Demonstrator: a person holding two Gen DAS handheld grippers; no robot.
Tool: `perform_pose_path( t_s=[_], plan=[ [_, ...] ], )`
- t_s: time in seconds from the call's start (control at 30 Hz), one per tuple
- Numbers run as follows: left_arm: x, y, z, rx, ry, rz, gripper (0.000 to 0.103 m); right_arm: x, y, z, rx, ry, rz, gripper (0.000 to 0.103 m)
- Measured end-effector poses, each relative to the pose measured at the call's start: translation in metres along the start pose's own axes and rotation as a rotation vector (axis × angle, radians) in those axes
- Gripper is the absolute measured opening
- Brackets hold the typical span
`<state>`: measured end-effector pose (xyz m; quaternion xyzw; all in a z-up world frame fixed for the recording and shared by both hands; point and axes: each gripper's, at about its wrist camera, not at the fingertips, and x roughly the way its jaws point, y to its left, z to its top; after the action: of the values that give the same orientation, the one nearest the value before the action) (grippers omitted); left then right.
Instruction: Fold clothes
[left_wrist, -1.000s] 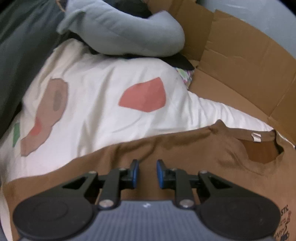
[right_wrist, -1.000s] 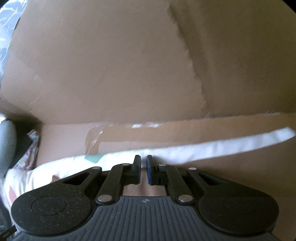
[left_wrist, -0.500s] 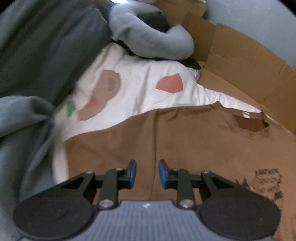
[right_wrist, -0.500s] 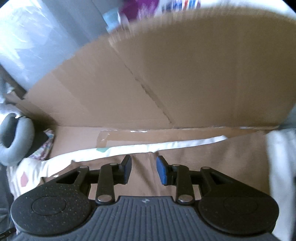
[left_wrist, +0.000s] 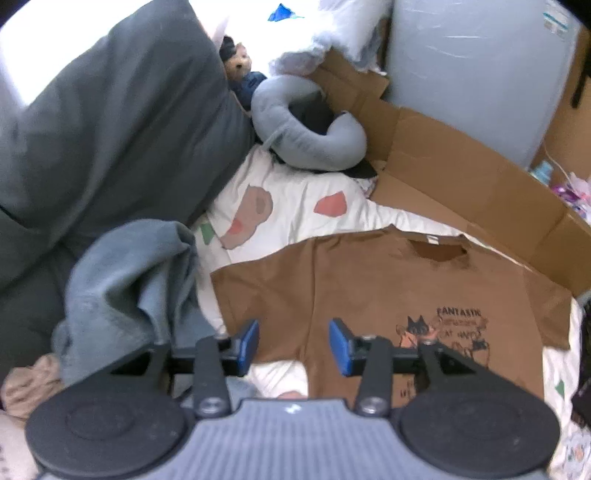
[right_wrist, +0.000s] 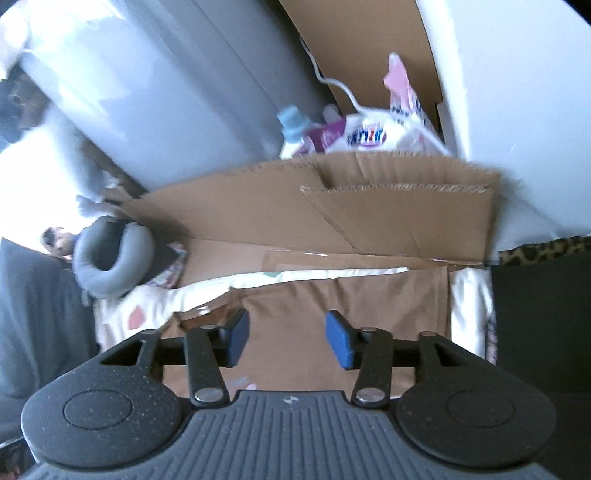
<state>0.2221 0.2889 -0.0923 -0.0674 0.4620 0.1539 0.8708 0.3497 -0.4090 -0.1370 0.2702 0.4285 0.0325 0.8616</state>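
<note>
The left claw (left_wrist: 293, 347) hangs above the bed with its jaws opening and nothing between its blue pads (left_wrist: 248, 341); below it lies the brown tee (left_wrist: 369, 288). The right claw (right_wrist: 282, 343) is likewise opening and empty, held over the same tee (right_wrist: 332, 314).

The tee is spread flat on the white sheet (left_wrist: 295, 199), front up, collar (left_wrist: 437, 249) at the far side and a dark cat print (left_wrist: 443, 332) with lettering towards the right. Its left sleeve reaches out towards the left; its right sleeve lies at the right edge of the left view.

Just left of the tee sits a crumpled blue-grey garment (left_wrist: 125, 280), with a beige cloth (left_wrist: 29, 380) near it at the left edge. Farther left rises a big dark grey cushion (left_wrist: 110, 122). The sheet bears pink and green patches (left_wrist: 330, 205).

At the far end of the sheet lies a grey neck pillow (left_wrist: 306, 136), with a small plush toy (left_wrist: 240, 66) behind it. A flattened cardboard box (left_wrist: 461, 173) stands along the far right side of the bed, touching the tee's far edge in the right view (right_wrist: 332, 214). Behind the cardboard are a pale grey panel (left_wrist: 472, 74), a bottle with a light blue cap (right_wrist: 293, 123) and a plastic bag (right_wrist: 369, 133). At the right in the right view are a black surface (right_wrist: 539, 314) and a strip of leopard print (right_wrist: 543, 253).
</note>
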Motion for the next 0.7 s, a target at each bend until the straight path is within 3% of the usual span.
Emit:
perform_pose_path(
  t_s=[0.17, 0.33, 0.7],
  plan=[
    [-0.053, 0.005, -0.003, 0.005, -0.038, -0.036, 0.049, -0.08, 0.011, -0.006, -0.081, -0.011, 0.045, 0.057],
    [-0.089, 0.017, -0.015, 0.002, -0.053, -0.049, 0.052, -0.15, 0.008, -0.019, -0.082, -0.058, 0.052, 0.062],
    [-0.141, 0.019, -0.044, 0.051, -0.062, -0.065, 0.052, -0.262, -0.01, -0.052, -0.097, -0.136, 0.024, 0.063]
  ],
)
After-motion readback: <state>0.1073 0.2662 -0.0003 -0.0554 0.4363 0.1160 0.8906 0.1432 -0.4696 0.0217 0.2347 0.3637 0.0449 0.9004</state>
